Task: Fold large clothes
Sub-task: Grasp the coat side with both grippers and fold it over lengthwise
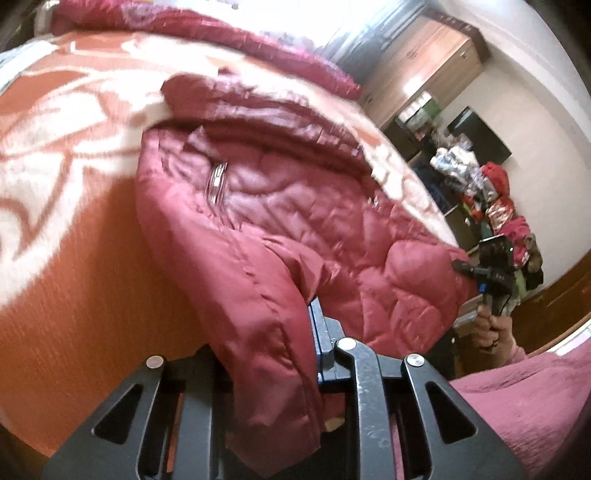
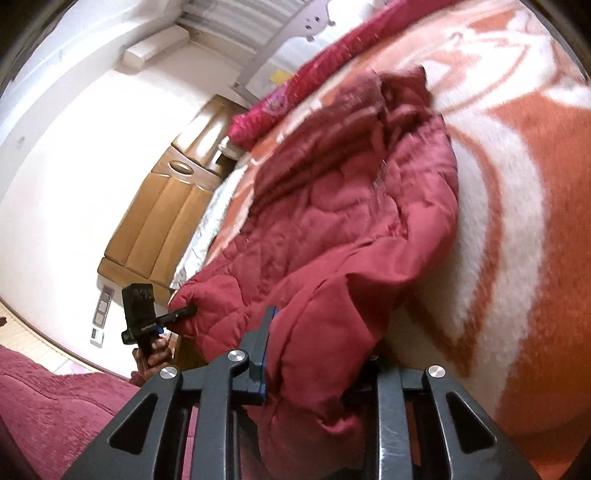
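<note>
A dark red quilted jacket (image 1: pixel 295 221) lies on the bed's orange and cream blanket (image 1: pixel 74 166). My left gripper (image 1: pixel 273 332) is shut on a fold of the jacket's near edge, and the cloth hangs down between the fingers. In the right wrist view the same jacket (image 2: pixel 332 221) spreads over the blanket (image 2: pixel 535 184). My right gripper (image 2: pixel 317 339) is shut on the jacket's other near edge. Each gripper shows in the other's view: the right one in the left wrist view (image 1: pixel 491 266), the left one in the right wrist view (image 2: pixel 147 317), both at the jacket's edge.
A red pillow or quilt (image 1: pixel 221 33) lies along the bed's far side. A wooden wardrobe (image 1: pixel 424 66) and a pile of clothes (image 1: pixel 491 192) stand by the wall. A wooden door (image 2: pixel 162 206) is beside the bed. A magenta cover (image 2: pixel 55 406) lies at the near side.
</note>
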